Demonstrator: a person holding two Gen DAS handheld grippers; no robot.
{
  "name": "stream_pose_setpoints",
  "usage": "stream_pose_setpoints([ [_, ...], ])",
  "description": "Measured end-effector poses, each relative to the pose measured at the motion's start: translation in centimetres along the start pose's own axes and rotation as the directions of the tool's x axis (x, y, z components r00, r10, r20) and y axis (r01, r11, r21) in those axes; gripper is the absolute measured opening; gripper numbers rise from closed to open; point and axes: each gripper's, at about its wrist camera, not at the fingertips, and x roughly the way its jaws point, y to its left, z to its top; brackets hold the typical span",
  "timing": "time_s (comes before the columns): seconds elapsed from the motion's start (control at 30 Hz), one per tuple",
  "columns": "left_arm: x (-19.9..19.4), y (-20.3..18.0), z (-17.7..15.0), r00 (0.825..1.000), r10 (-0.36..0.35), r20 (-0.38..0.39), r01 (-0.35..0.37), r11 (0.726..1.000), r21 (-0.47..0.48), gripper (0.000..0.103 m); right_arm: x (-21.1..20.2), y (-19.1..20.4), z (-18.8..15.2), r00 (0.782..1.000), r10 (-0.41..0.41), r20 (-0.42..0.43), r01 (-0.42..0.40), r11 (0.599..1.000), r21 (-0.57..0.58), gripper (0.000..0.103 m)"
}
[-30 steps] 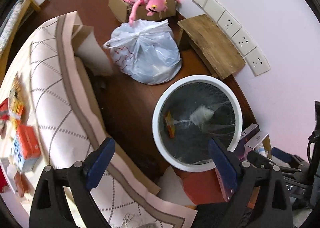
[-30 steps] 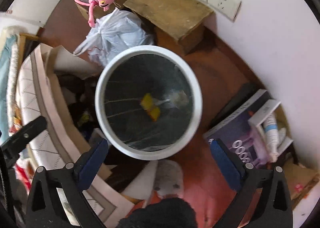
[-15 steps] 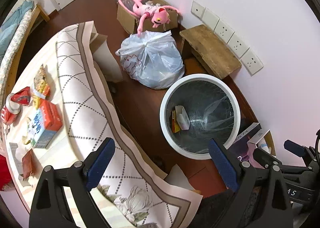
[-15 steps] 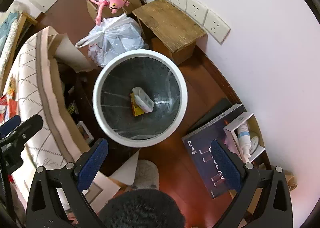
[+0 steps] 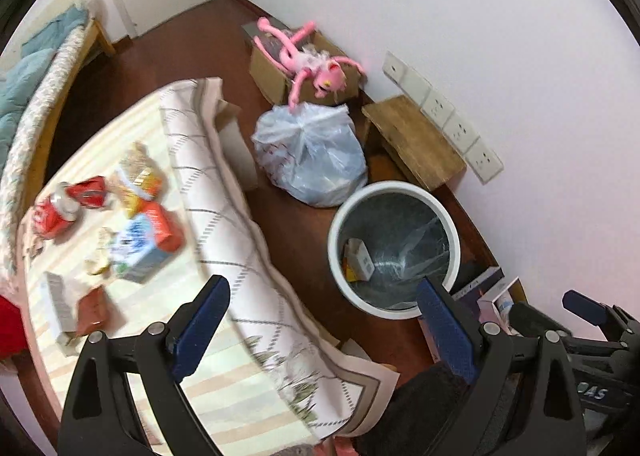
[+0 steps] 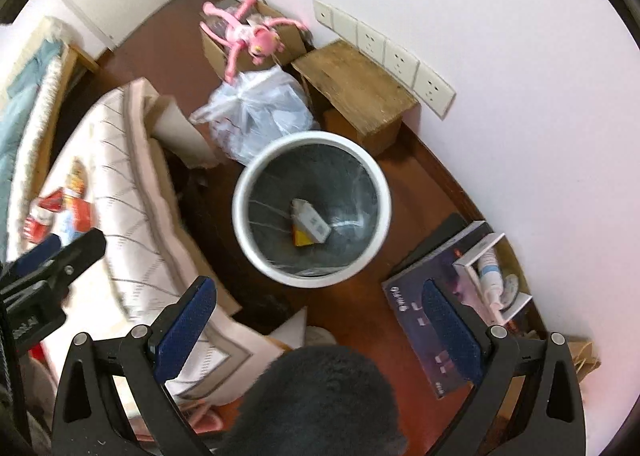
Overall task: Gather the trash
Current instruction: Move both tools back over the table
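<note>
White-rimmed bin (image 6: 312, 212) betw tablecloth edge (image 6: 140, 184) & wall, both jaws wide.

The bin (image 6: 312, 208) stands on the floor between the cloth-covered table (image 5: 224, 216) on its left and the wall (image 6: 500, 76) on its right, with a small carton (image 6: 310, 220) lying inside it. Behind the bin sit a tied plastic bag (image 5: 312, 156) and, beside the bag against the wall, a wooden stool (image 5: 412, 140). On the table lie a crushed can (image 5: 56, 212) and a box (image 5: 144, 244), just beside each other.
</note>
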Motion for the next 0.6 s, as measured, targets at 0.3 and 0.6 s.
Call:
stream_pose_setpoints([
  [0.3, -7.0, 11.3, -1.6, 0.993, 0.059, 0.106, -0.037, 0.98, -0.194, 0.096, -5.5, 10.1, -1.0, 0.984, 0.167, 0.062, -0.162, 0.983, -0.089, 0.103],
  [0.6, -4.1, 29.0, -6.5, 0.961, 0.274, -0.043, -0.263, 0.848, -0.46, 0.096, 3.3, 24.4, -1.0, 0.956, 0.275, -0.101, -0.276, 0.961, 0.002, 0.103],
])
